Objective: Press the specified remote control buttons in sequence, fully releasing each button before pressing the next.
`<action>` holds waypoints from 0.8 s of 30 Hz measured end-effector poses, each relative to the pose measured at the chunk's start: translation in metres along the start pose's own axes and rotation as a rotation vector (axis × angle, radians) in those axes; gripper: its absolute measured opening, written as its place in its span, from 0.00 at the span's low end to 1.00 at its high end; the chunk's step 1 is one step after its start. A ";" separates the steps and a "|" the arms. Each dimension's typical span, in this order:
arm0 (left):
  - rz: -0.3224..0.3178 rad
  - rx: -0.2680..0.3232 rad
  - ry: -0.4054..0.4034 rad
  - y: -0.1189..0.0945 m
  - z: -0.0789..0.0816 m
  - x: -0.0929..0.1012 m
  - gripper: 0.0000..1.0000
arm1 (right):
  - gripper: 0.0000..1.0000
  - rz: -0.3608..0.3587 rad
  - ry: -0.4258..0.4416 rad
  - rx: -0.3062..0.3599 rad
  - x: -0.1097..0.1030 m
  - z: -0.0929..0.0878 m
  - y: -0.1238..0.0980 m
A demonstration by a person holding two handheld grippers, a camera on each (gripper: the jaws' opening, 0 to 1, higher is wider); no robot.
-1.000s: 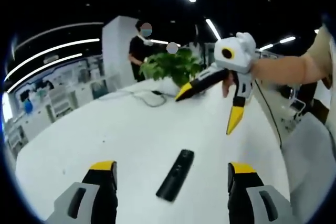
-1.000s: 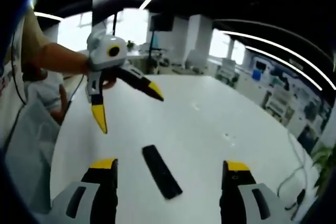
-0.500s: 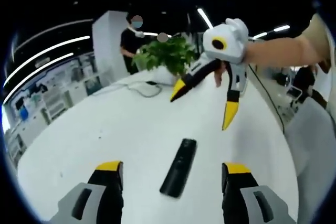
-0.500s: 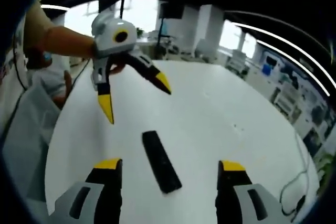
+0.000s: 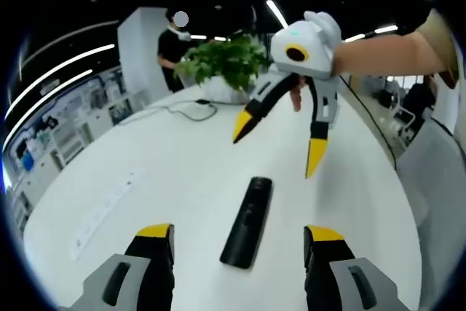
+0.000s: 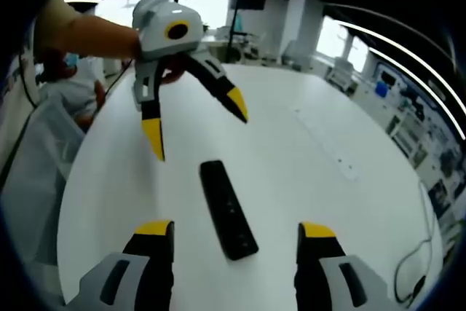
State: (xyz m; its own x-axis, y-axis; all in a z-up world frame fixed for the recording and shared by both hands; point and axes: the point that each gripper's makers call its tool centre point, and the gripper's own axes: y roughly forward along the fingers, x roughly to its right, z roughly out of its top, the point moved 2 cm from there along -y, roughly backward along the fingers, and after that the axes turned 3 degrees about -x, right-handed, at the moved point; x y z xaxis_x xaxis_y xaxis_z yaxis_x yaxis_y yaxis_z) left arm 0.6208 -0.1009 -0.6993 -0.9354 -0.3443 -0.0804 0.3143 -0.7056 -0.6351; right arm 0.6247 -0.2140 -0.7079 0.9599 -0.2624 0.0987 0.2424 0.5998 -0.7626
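1 remote control, 2 spread grippers, perhaps untouched

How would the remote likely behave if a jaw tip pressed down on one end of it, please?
The remote lies flat on the smooth white table, so it probably won't tip or roll. It looks slim, rigid and light, so an off-centre press may slide or swivel it. Both open grippers hover above it, untouching.

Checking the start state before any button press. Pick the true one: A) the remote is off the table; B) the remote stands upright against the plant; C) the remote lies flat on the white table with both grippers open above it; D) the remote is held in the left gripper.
C: the black remote lies flat on the white table, untouched, with the left gripper and the right gripper both open above it.
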 end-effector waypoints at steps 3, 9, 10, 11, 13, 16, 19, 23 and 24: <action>-0.008 -0.011 0.005 0.004 -0.003 0.001 0.73 | 0.63 0.009 -0.008 -0.013 0.001 -0.004 0.005; -0.020 -0.036 0.007 0.012 -0.010 0.002 0.73 | 0.60 0.029 -0.026 -0.043 -0.001 -0.011 0.014; -0.022 -0.038 0.007 0.013 -0.011 0.001 0.73 | 0.59 0.033 -0.030 -0.048 -0.002 -0.012 0.016; -0.023 -0.041 0.007 0.014 -0.012 0.001 0.73 | 0.58 0.035 -0.031 -0.050 -0.002 -0.012 0.016; -0.026 -0.045 0.006 0.016 -0.013 0.001 0.72 | 0.56 0.039 -0.037 -0.055 -0.003 -0.013 0.018; -0.015 -0.052 0.014 0.019 -0.016 -0.002 0.68 | 0.52 0.051 -0.040 -0.064 -0.004 -0.016 0.022; -0.025 -0.059 -0.009 0.022 -0.020 -0.003 0.68 | 0.50 0.056 -0.042 -0.074 -0.004 -0.018 0.025; -0.034 -0.070 -0.007 0.025 -0.023 -0.002 0.68 | 0.48 0.059 -0.040 -0.077 -0.001 -0.020 0.028; -0.033 -0.073 -0.006 0.026 -0.024 -0.003 0.68 | 0.48 0.060 -0.037 -0.077 -0.001 -0.021 0.029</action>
State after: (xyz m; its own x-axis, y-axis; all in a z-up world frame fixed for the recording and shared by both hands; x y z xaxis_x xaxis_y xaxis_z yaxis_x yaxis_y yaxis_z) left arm 0.6277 -0.1037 -0.7339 -0.9439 -0.3259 -0.0540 0.2707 -0.6695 -0.6917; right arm 0.6281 -0.2119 -0.7433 0.9772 -0.1988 0.0743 0.1745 0.5531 -0.8147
